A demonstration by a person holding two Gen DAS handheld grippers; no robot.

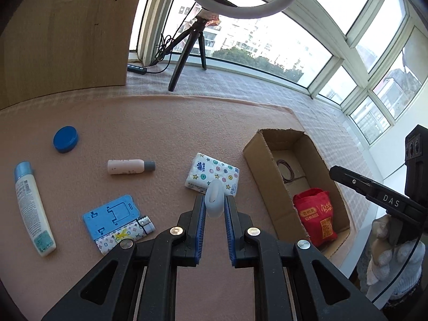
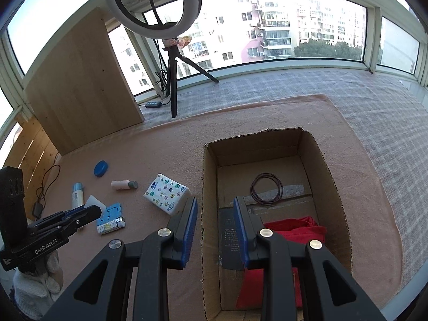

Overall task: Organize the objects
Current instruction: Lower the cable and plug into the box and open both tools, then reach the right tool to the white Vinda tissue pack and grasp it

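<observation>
My left gripper [image 1: 215, 200] is shut on a small translucent white object [image 1: 214, 199], held above the pink mat just in front of a star-patterned tissue pack [image 1: 212, 174]. The right wrist view shows the same gripper [image 2: 91, 210] at the left with the white object [image 2: 93, 202] in its tips. My right gripper [image 2: 215, 203] is open and empty over the left wall of a cardboard box [image 2: 254, 147]. Inside the box lie a red bag [image 2: 294, 230] and a dark band loop [image 2: 267, 188]. The box [image 1: 256, 165] sits to the right of my left gripper.
On the mat lie a pink bottle [image 1: 131, 166], a blue lid [image 1: 65, 139], a white tube [image 1: 33, 208], a blue phone stand [image 1: 112, 215] and a patterned lighter [image 1: 125, 234]. A ring-light tripod [image 2: 172, 80] and a wooden board [image 2: 80, 93] stand by the window.
</observation>
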